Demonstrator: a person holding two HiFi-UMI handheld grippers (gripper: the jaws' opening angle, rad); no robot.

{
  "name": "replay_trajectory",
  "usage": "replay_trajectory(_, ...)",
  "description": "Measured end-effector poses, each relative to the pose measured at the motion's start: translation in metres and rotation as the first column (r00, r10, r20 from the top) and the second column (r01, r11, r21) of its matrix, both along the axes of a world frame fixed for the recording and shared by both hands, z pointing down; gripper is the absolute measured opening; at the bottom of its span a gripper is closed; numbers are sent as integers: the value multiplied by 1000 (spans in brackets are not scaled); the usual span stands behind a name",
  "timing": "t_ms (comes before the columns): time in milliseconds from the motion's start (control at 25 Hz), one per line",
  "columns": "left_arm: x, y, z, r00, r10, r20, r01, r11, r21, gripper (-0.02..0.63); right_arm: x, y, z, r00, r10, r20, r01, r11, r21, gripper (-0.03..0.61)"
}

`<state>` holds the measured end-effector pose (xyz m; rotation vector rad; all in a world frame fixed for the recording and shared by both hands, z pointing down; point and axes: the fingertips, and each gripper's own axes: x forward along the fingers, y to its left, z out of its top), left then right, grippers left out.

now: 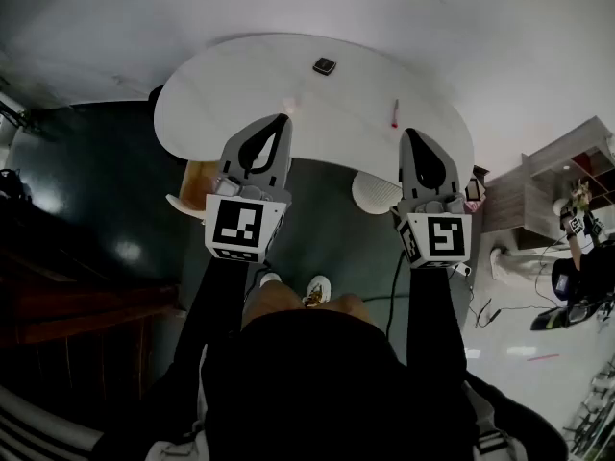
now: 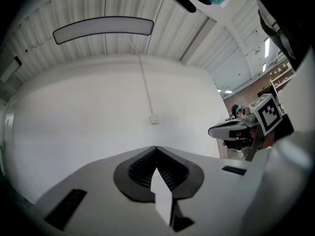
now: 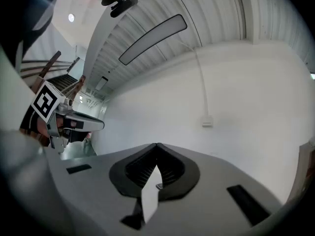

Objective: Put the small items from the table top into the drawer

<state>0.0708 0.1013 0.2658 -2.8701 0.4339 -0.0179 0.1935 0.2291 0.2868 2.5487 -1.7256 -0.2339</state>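
Head view shows a person standing at the near edge of a white rounded counter [image 1: 216, 94], with a hand-held gripper held level in each hand and pointing toward the far side. Three small things lie on the counter. A dark square item [image 1: 324, 65] sits near the far edge, a pale small item [image 1: 288, 102] toward the middle, and a thin pink stick-like item [image 1: 394, 113] to the right. The stick's long axis runs roughly near to far. The left hand-held gripper [image 1: 282, 120] shows its jaws pressed together with nothing between them in the left gripper view [image 2: 156, 148]. The right hand-held gripper [image 1: 407, 133] is likewise closed and empty in the right gripper view [image 3: 156, 145]. Both of those views look out at a bare white wall rather than down at the counter, so the items lie ahead of and below the jaws. In the head view the pale item shows just beyond the left tip, and the pink stick just beyond the right tip and slightly to its left. The dark square lies farther off, between the two arms. The left hand therefore seems the better one for the pale item and the right hand for the stick, once the chosen jaws open and tip downward. A tan wooden part [image 1: 197, 176] shows under the counter's near left edge. It may be the drawer, but that cannot be told.
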Motion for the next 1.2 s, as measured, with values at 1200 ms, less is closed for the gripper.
replay_trajectory(1200, 35, -41, -2, 998, 60, 25, -61, 997, 40, 15, 30, -39, 3, 999, 29, 14, -29, 999, 13, 26)
